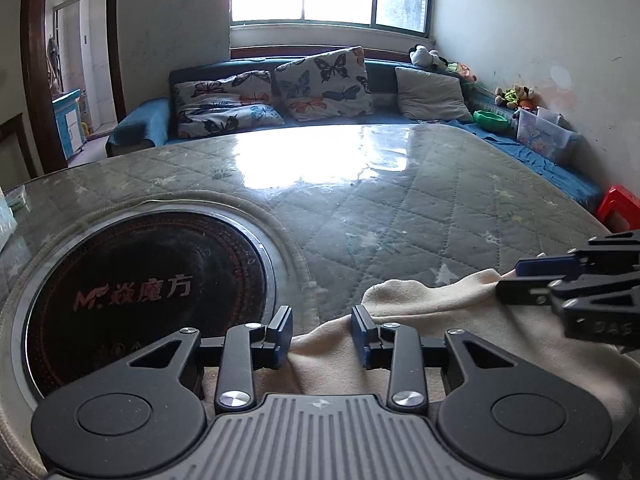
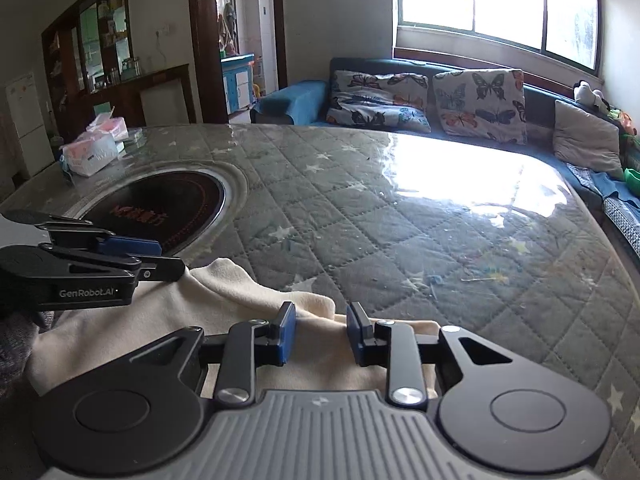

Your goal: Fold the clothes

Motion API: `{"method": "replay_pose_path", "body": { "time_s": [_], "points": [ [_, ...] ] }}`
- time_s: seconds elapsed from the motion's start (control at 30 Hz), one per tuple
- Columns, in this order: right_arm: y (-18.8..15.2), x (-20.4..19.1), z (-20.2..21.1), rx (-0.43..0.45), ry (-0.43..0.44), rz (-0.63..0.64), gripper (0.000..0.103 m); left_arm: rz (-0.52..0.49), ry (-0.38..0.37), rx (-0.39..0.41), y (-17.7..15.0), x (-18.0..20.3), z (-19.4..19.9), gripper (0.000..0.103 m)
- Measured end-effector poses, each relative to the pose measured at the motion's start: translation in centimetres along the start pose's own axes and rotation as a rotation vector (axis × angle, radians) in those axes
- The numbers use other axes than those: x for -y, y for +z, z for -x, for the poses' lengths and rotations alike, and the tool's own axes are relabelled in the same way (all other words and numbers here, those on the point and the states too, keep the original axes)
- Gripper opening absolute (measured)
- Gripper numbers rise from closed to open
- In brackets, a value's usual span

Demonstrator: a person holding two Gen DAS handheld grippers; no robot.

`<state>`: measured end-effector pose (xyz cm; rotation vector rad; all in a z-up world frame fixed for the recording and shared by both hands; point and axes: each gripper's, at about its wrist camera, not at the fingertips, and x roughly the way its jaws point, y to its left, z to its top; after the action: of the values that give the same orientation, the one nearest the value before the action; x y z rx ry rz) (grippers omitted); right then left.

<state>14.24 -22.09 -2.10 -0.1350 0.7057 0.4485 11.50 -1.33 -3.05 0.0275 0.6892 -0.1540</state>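
Left gripper [image 1: 321, 334]: jaws parted by a moderate gap, blue pads clear of anything, nothing clamped; cream fabric lying loose beneath and between them. Right gripper [image 2: 321, 334]: jaws likewise parted, a little narrower, nothing pinched, hovering over the same cloth. No earlier view for comparison.

Under both, a cream garment [image 1: 420, 320], soft and rumpled, spread on the near edge of the table, partly hidden under the gripper bodies. Seen from the right wrist, one rounded flap [image 2: 224, 284] reaching toward the round burner.

Side of the left gripper, seen from the right wrist camera, marked "GenRobot.AI" in white lettering [image 2: 87, 292]. Side of the right gripper, seen from the left wrist, bearing pale letters too blurred to read.

Beyond the cloth, a quilted grey-green table cover [image 1: 400, 200] with pale stars under a glossy clear sheet, glare from the window on it. Set into the table at left, a black round cooktop [image 1: 144, 300] with red printing: an "MF" logo followed by Chinese characters.

Farther off, packets of tissues [image 2: 96, 148] at the table's far left corner, print too small to read. Behind, a blue sofa [image 1: 140, 124] with butterfly cushions [image 1: 324, 84].
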Motion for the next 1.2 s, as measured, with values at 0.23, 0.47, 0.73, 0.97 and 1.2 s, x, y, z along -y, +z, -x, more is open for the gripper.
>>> {"method": "replay_pose_path", "body": {
  "time_s": [0.23, 0.47, 0.73, 0.97, 1.2],
  "points": [
    [0.0, -0.2, -0.1, 0.005, -0.009, -0.004, 0.038, 0.018, -0.009, 0.006, -0.1, -0.3, 1.0, 0.039],
    [-0.8, -2.0, 3.0, 0.037, 0.026, 0.029, 0.062, 0.026, 0.002, 0.029, -1.1, -0.5, 3.6, 0.051],
    [-3.4, -5.4, 6.1, 0.059, 0.064, 0.108, 0.079, 0.02, 0.015, 0.053, -3.9, -1.2, 7.5, 0.065],
    [-5.0, -8.5, 6.5, 0.074, 0.07, 0.167, 0.091, -0.007, 0.052, 0.061, -6.3, -1.2, 9.4, 0.07],
    [-6.5, -9.5, 5.4, 0.064, 0.033, 0.187, 0.101, 0.008, 0.067, 0.054, -7.4, -1.7, 8.9, 0.071]
  ]
}}
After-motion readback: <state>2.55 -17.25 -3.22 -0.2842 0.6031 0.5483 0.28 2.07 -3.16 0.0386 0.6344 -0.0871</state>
